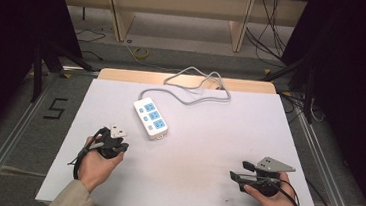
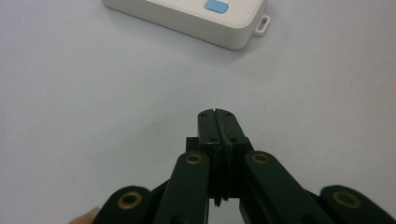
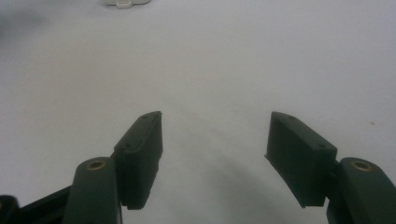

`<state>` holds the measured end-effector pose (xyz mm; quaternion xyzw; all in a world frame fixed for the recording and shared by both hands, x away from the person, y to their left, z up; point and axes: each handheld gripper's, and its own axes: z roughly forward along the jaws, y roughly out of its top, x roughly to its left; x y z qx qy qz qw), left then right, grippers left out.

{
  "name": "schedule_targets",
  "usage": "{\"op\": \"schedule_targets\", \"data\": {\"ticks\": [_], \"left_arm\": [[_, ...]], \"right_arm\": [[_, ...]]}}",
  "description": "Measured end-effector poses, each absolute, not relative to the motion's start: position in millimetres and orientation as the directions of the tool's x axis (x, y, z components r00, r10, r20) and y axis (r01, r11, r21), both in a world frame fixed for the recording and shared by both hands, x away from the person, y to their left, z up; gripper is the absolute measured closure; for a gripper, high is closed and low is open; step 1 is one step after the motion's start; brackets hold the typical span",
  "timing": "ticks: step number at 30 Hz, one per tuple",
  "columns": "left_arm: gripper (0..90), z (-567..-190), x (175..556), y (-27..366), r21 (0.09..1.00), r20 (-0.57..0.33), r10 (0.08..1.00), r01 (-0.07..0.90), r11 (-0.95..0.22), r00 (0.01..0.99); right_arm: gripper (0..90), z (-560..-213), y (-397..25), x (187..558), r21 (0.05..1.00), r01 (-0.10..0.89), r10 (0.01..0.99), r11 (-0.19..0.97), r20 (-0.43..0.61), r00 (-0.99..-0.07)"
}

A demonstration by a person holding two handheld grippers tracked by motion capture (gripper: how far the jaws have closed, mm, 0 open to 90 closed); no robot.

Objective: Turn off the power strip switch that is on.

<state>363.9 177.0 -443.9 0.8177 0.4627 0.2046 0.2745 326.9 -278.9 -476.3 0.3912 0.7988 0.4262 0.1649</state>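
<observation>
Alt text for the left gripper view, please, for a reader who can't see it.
The left gripper points across a bare white table, its two black fingers pressed together with nothing between them. Ahead, at the top edge, lies the near end of a white power strip with a blue button and a small mounting tab.

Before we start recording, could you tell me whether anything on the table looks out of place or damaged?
Nothing stands out. The white power strip lies flat but diagonal on the table, with its grey cord looping loosely off the far edge. No damage or spill shows. The left gripper is shut on nothing and the right gripper is open.
</observation>
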Motion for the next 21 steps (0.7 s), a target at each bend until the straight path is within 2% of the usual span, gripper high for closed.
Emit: {"op": "schedule_targets", "data": {"ticks": [21], "left_arm": [[89.6, -441.2, 378.8, 168.8, 0.628, 0.087, 0.864, 0.646, -0.434, 0.496]], "right_arm": [[36.3, -476.1, -278.7, 326.6, 0.811, 0.483, 0.764, 0.33, 0.071, -0.641]]}}
